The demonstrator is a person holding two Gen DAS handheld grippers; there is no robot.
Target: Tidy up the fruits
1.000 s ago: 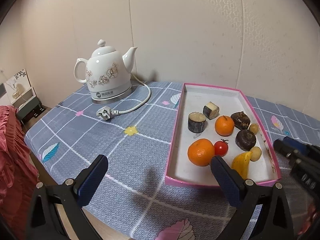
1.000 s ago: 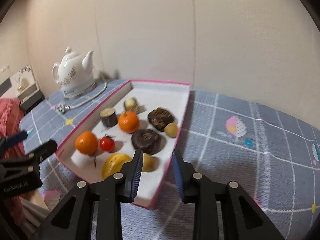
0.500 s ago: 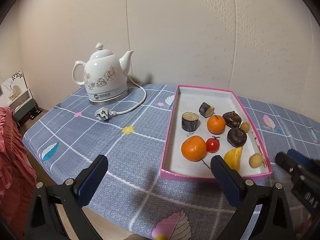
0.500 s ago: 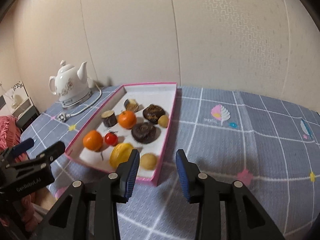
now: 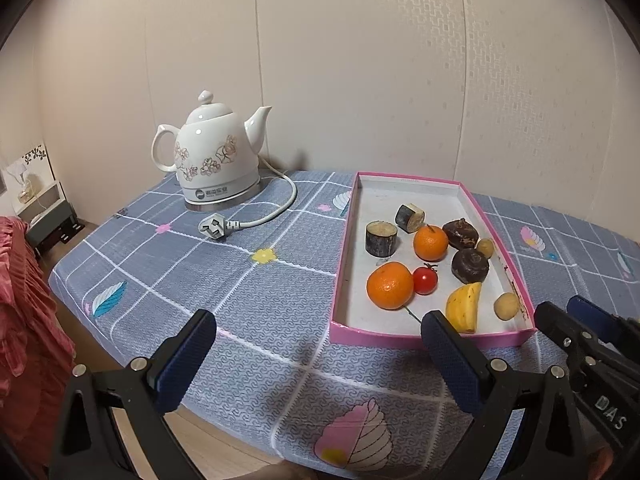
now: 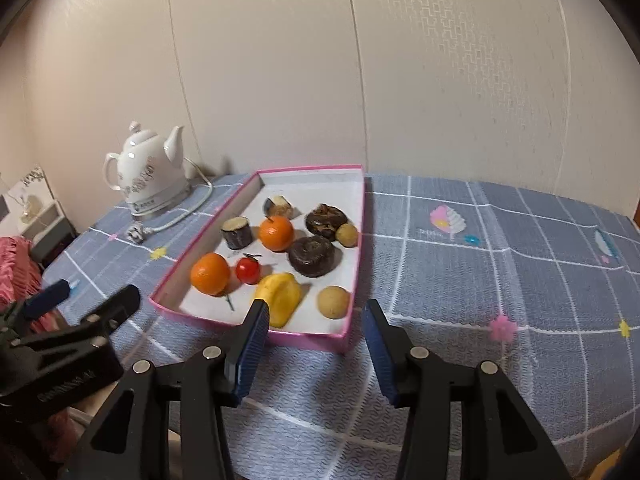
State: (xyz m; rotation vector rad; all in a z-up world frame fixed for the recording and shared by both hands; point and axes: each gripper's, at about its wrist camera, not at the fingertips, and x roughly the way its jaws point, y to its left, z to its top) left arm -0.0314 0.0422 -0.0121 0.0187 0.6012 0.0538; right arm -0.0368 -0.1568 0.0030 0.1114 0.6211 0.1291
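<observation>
- Left gripper (image 5: 320, 344), at 6 o'clock in the left wrist view: blue pads spread wide, nothing between them, poised over the counter's (image 5: 248, 300) near edge.
- Right gripper (image 6: 316, 344), at 6 o'clock in the right wrist view: jaws opening, partly spread, nothing between the pads; positioned just short of the near right corner of the pink tray (image 6: 280, 336).
- Pink-rimmed tray with white floor, on the grey checked cloth; at 3 o'clock from centre in the left wrist view, at 9 to 10 o'clock in the right wrist view.
- Near row in the tray: yellow banana piece (image 6: 280, 298) close to the front rim, small tan round fruit (image 6: 333, 301) at its 3 o'clock, near the right wall.
- Next row: large orange (image 6: 210, 273) at the left, cherry tomato (image 6: 247, 270) touching or nearly touching it at 3 o'clock, dark brown round fruit (image 6: 313, 256) further right.
- Middle row: dark cut cylinder (image 6: 237, 233), smaller orange (image 6: 276, 233), second dark brown fruit (image 6: 325, 221), second small tan fruit (image 6: 346, 235) against the right wall.
- Far row: tilted dark cut piece (image 6: 277, 205); far end of the tray floor bare.
- Outside the tray, at 10 o'clock: white flowered kettle (image 5: 212, 160) on its base, cord looped on the cloth, plug (image 5: 214, 226) lying loose.
- At 12 o'clock: beige textured wall (image 5: 360, 60).
- At 8 o'clock: red fabric (image 5: 24, 312) beside the counter.
</observation>
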